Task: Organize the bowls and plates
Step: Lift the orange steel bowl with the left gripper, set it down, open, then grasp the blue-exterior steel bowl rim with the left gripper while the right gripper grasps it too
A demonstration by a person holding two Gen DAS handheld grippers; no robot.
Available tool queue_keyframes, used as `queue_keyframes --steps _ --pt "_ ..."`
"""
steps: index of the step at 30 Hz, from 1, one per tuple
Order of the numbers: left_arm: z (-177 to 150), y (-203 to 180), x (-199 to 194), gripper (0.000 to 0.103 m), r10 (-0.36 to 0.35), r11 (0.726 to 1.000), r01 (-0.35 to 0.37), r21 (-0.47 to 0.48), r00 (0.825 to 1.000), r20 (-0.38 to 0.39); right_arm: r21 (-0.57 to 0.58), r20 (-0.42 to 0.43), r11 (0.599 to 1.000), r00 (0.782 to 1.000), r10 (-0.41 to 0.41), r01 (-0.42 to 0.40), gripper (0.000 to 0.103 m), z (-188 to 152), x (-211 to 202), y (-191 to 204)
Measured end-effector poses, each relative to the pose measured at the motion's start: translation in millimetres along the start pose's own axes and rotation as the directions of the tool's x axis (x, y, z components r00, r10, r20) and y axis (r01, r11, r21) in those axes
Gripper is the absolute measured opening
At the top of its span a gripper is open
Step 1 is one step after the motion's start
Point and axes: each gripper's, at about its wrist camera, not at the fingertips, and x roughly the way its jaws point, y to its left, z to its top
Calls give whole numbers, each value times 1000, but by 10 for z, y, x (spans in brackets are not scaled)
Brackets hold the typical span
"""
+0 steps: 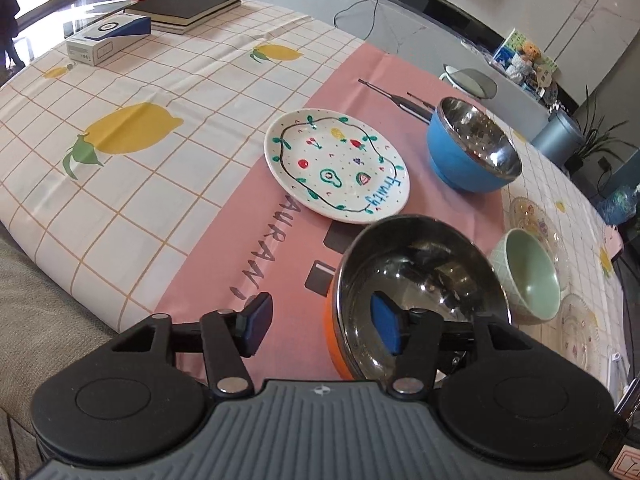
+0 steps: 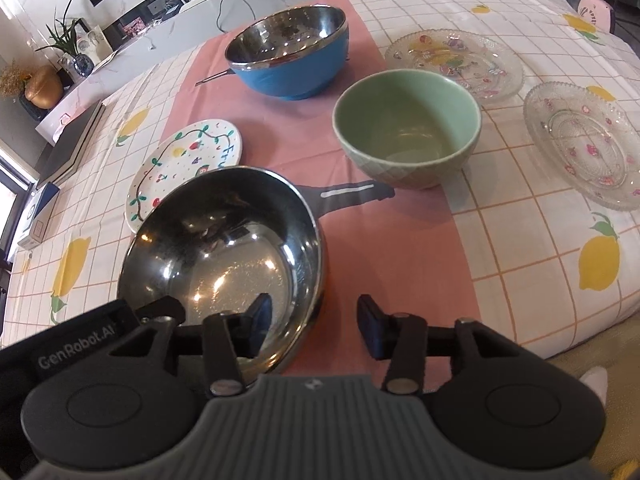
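I am holding both tongs spread over the steel-lined orange bowl [image 1: 420,292], left gripper [image 1: 320,324] and right gripper [image 2: 314,326] each straddling its near rim, pinching nothing. It is sitting on the pink runner [image 2: 400,240]. Beyond are lying the fruit-painted plate [image 1: 336,164] and green bowl [image 2: 408,132], then the blue bowl [image 2: 292,48] and two glass plates [image 2: 454,60]. I am judging it best to lift away straight, clear of the rim.
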Motion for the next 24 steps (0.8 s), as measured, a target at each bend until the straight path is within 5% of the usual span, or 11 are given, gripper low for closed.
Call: queue_keyframes --steps 5,11,24 --pt "36 2 -103 86 -42 999 43 -13 999 33 -7 7 1000 1000 21 -21 70 27 -73 8" --pt "29 -128 -339 88 21 995 -37 91 985 170 -138 60 990 998 -16 24 91 26 -210 179" --pt "266 -385 -602 88 7 994 -28 109 981 192 -125 116 992 993 28 -13 98 231 -608 132"
